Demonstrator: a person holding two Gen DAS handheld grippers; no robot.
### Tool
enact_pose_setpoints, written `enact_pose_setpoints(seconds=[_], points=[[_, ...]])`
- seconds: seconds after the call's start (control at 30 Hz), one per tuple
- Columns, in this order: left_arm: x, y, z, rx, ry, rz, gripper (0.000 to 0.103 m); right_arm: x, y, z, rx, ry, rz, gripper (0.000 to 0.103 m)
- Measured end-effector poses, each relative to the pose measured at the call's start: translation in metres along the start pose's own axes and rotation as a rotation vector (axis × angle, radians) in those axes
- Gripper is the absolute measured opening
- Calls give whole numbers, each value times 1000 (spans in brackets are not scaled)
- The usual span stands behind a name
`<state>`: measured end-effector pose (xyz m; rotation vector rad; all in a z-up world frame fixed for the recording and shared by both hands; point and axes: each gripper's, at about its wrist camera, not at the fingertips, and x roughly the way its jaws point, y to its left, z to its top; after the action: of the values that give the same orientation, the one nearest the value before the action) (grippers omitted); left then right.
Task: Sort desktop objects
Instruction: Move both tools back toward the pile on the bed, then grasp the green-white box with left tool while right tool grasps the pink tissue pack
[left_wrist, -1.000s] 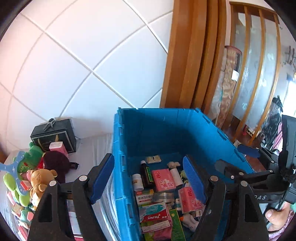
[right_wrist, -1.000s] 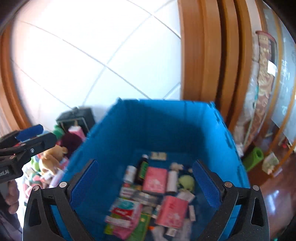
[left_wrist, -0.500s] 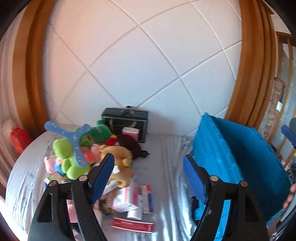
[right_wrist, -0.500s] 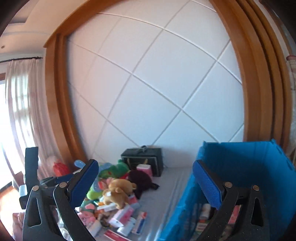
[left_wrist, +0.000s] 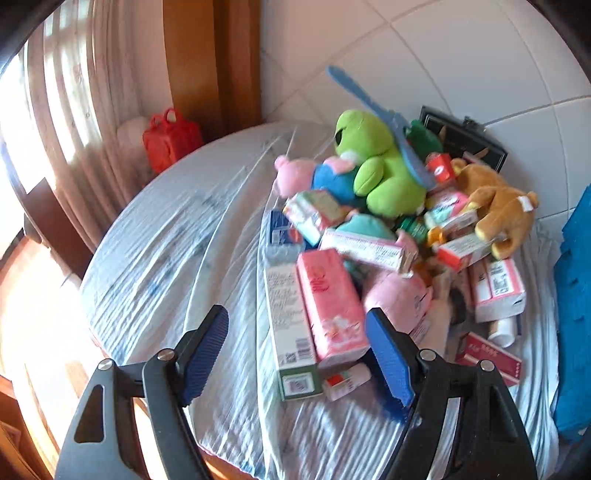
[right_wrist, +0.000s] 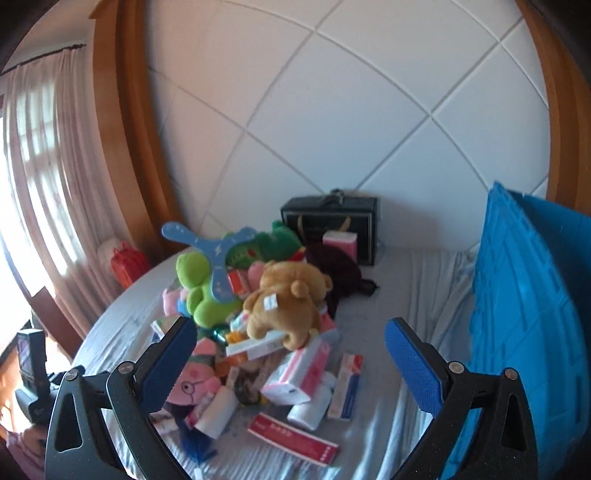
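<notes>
A heap of toys and boxes lies on a table under a white cloth (left_wrist: 177, 236). In it are a green plush frog (left_wrist: 380, 162) (right_wrist: 203, 291), a brown teddy bear (left_wrist: 498, 206) (right_wrist: 288, 299), a blue boomerang (right_wrist: 214, 251), a pink tissue pack (left_wrist: 332, 299) and a long grey carton (left_wrist: 288, 317). My left gripper (left_wrist: 297, 354) is open and empty, low over the near end of the pink pack and carton. My right gripper (right_wrist: 288, 354) is open and empty, above the heap. A blue crate (right_wrist: 532, 317) stands at the right.
A black gift box (right_wrist: 332, 221) stands against the white tiled wall behind the heap. A red bag (left_wrist: 170, 136) sits off the table's far left by the curtain. A flat red box (right_wrist: 291, 439) lies near the front edge. The other gripper's body (right_wrist: 33, 373) shows at lower left.
Both grippers swung left from over the blue crate to the heap on the table. The left one has also dropped closer to the pink pack and carton. Both stayed open.
</notes>
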<state>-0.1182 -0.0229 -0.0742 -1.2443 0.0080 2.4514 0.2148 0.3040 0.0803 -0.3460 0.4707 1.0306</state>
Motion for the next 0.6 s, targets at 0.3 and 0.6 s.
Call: enact_pose_setpoints(seconds=[0.3,0.6], points=[[64,-1,-36,21,154,-6,66,61,2,-67,-38,225,-17,103],[97,8,-25,-1,180,-34,51,91,31,-101,-108,348,33,103]])
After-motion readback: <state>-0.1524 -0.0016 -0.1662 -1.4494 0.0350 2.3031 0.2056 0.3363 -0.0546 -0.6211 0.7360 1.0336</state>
